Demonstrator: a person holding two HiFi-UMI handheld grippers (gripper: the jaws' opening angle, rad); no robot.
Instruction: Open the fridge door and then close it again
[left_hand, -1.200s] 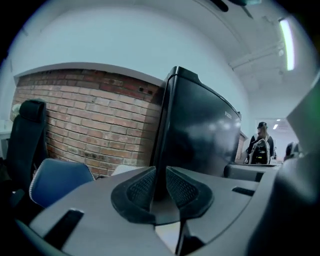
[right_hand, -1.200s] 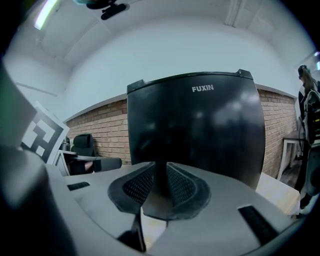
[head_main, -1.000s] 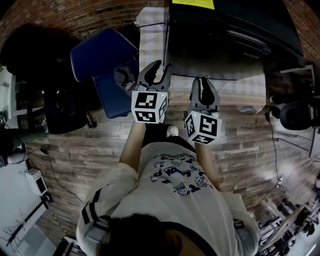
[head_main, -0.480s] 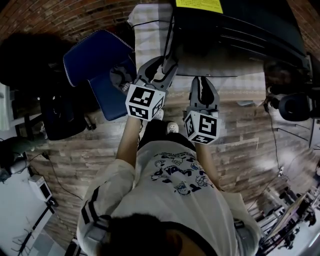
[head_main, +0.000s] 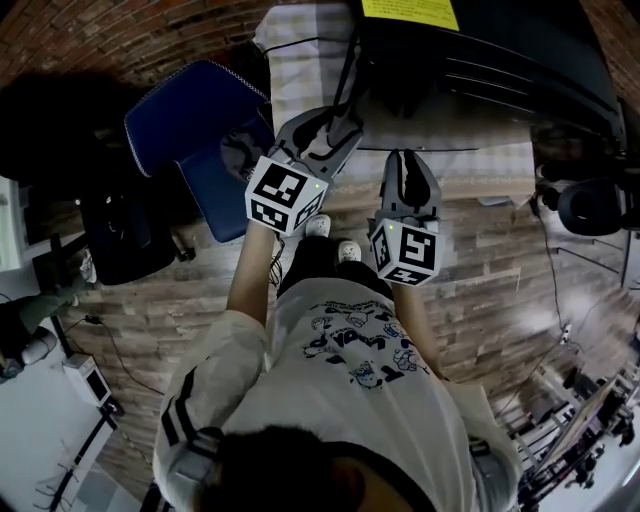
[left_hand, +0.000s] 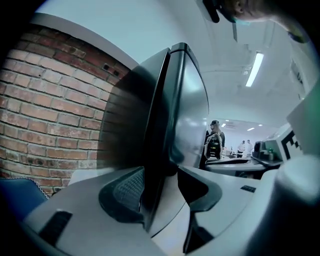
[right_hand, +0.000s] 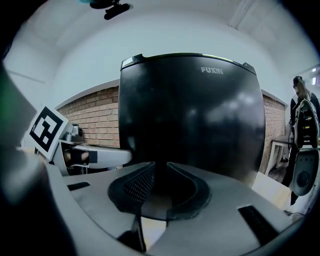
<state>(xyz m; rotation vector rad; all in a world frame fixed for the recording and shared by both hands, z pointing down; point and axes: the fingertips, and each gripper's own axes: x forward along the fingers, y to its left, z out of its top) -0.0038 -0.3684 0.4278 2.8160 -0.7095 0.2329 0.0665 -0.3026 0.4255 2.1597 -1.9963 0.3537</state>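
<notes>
Over the last second the left tool (head_main: 335, 122) has swung round on the wrist, so that its marker cube now tips leftward in the head view. Its jaws have just been opening and now stand wide apart. In the left gripper view the left tool (left_hand: 160, 175) straddles the upright edge of the fridge door (left_hand: 186, 100). That edge runs up from between the jaws, and neither pad looks pressed on it. The right tool (head_main: 407, 165) has hardly shifted.

The fridge (head_main: 480, 60) stands straight ahead of both tools, its black front filling the right gripper view. The right tool (right_hand: 159, 172) points squarely at that front, jaws a little apart and with nothing between them. Whether its tips touch the door I cannot tell. A brick wall (left_hand: 50, 110) lies off to the left tool's left side.

The door looks closed against the body, with only a thin seam showing along its edge. That fits either a grasp about to be taken or a release after shutting; these pictures do not settle which. If the first, both the pull open and the push shut remain.
</notes>
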